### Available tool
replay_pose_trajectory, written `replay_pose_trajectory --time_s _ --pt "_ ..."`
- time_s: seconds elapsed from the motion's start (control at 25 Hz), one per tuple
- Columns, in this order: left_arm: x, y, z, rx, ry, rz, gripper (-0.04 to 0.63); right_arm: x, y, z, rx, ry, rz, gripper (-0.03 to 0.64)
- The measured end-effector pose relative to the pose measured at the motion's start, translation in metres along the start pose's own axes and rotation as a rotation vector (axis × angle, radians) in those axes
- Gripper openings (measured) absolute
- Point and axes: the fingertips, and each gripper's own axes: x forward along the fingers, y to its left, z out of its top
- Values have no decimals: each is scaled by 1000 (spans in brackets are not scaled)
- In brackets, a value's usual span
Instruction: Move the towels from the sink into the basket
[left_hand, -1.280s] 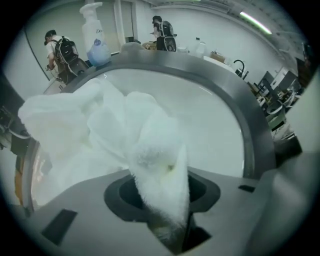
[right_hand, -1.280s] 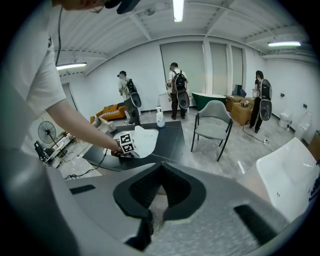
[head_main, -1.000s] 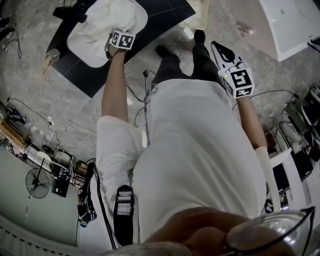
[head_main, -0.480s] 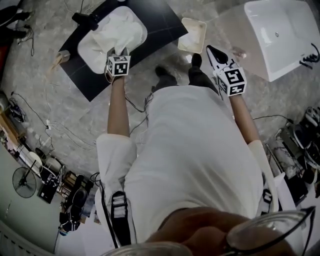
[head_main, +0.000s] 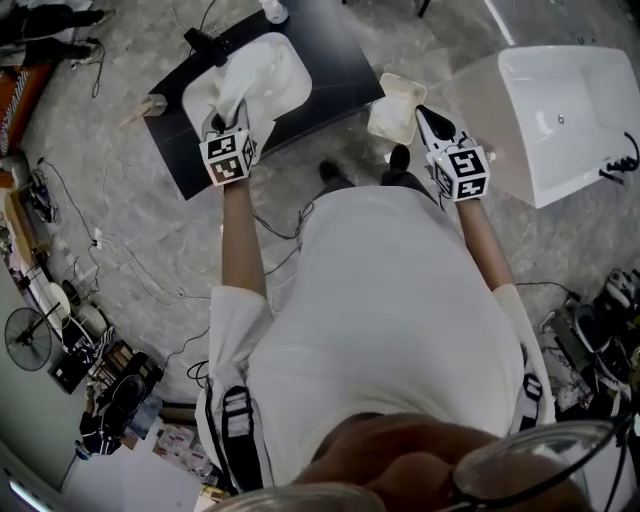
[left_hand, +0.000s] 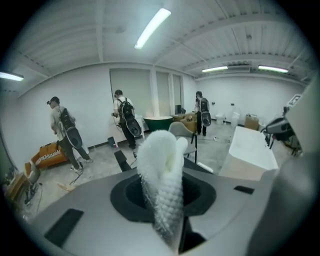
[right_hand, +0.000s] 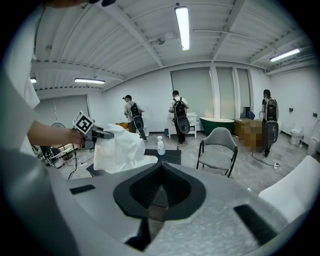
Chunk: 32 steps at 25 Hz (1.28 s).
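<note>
We are lifting the left gripper (head_main: 226, 128) up out of the sink (head_main: 298, 70), where a second ago it was reaching down among the white cloth. Its jaws are clamping a towel (left_hand: 161, 170) by a bunched fold, and the cloth is now trailing from them down toward the basin instead of lying flat in it. The right gripper view is showing the same towel hanging from the left gripper above the dark counter (head_main: 330, 60). We are also raising the right gripper (head_main: 424, 113) a little. Its jaws are standing together with nothing between them, and it is hovering just beside the basket (head_main: 392, 112), which is sitting on the floor to the right of the counter. More white cloth is lying in the sink, so we are judging that this is only one towel of several. The pick is looking done, and what we are facing next is the carry to the right, with the towel's tail needing to clear the sink's rim before we lower it into the basket.
</note>
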Motion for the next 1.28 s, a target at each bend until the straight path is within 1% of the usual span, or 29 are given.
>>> replay_pose_trajectory --time_s 0.16,0.24,0.4,0.6,0.76,0.96,1.16,1.28 --pt "-43 -4 45 -33 -108 5 87 -3 5 22 -20 -29 33 -3" --pt "-59 -5 59 -45 -150 7 87 2 9 34 -49 -51 57 -3" --pt "-91 -17 72 -89 -222 -28 87 6 21 50 -99 -84 93 -3" --pt "-124 -32 94 -170 -305 -83 86 6 34 80 -164 -115 146 -3" --pt "-137 -43 106 -182 -359 -99 86 10 36 89 -190 -135 174 -3" --pt "-146 -50 119 -171 -388 -117 86 12 37 98 -197 -143 187 -3" --pt "-137 -52 119 -160 -367 -137 86 15 38 96 -187 -136 182 -3" --pt "-129 -55 119 -147 -351 -163 86 16 35 91 -175 -130 163 -3"
